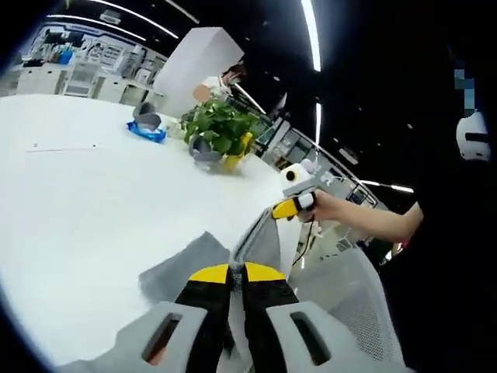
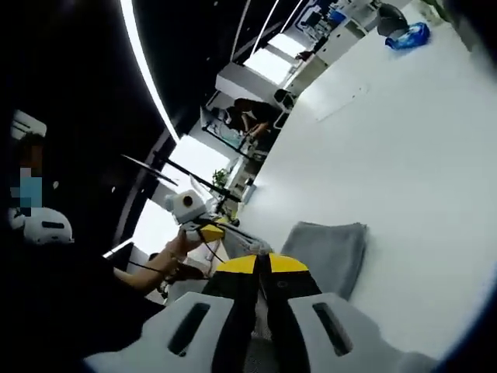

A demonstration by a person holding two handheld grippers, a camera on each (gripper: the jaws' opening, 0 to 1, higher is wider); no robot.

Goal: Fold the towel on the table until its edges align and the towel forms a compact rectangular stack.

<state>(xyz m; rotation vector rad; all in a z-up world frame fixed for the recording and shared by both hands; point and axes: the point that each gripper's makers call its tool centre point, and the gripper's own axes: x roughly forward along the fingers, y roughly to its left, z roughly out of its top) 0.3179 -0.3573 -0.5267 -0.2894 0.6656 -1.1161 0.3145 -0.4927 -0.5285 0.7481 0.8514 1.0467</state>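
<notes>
A grey towel (image 1: 182,263) lies partly on the white table (image 1: 93,202), with one edge lifted off it. My left gripper (image 1: 237,270) is shut on that edge at the bottom of the left gripper view. A strip of towel runs up from there to my right gripper (image 1: 281,210), which a hand holds at the table's edge. In the right gripper view my right gripper (image 2: 258,260) is shut on the grey towel (image 2: 330,250). The left gripper (image 2: 213,229) shows just to its left, held by a hand.
A potted green plant (image 1: 221,128) with a yellow pot, a grey bowl and a blue item (image 1: 147,130) stand at the table's far side. A white mesh chair (image 1: 349,291) stands beside the table. The person stands close at the table's edge.
</notes>
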